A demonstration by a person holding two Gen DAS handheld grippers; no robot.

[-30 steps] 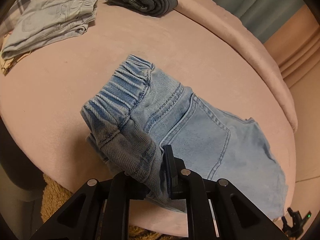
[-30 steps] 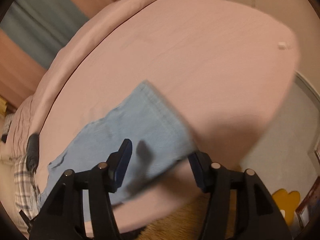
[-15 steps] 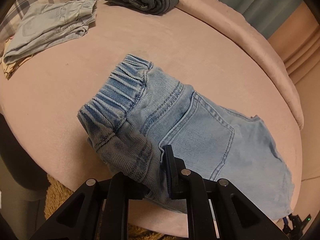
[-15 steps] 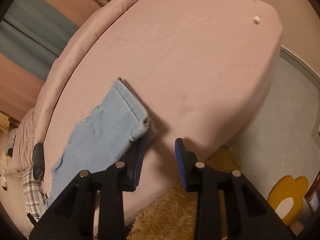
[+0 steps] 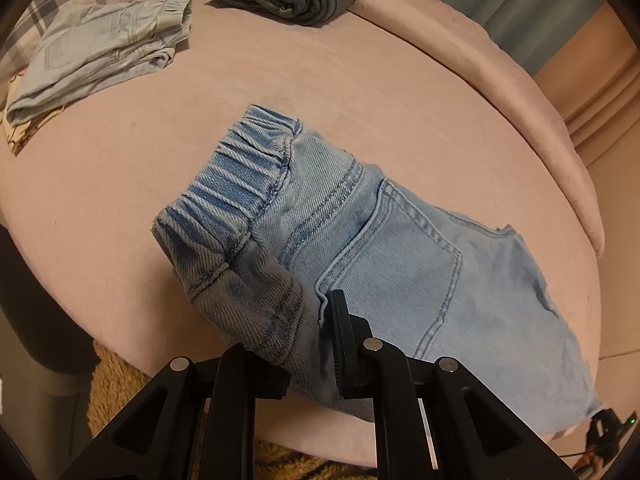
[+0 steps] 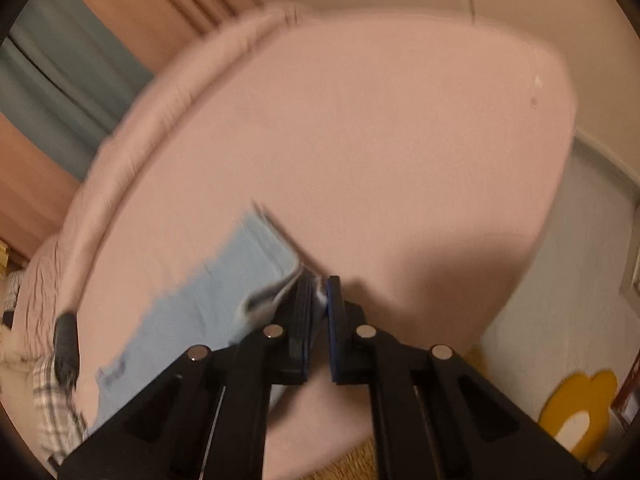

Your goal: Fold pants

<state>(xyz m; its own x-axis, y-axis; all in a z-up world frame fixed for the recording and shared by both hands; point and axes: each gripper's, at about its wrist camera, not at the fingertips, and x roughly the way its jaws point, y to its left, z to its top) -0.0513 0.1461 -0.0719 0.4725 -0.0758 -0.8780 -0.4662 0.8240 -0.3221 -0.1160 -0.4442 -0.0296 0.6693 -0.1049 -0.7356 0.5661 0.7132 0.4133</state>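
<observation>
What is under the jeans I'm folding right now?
The jeans lie on the pink bedcover, which shows all around them. Whatever is directly beneath the denim is covered.

My 2 grippers are matt black plastic with small bright metal pins. The left gripper (image 5: 308, 344) bites woven denim pants (image 5: 384, 256), ribbed at the waistband; the right gripper (image 6: 318, 312) pinches their frayed hem. The pink bed cover (image 5: 120, 184) looks like soft, matt cloth.
</observation>
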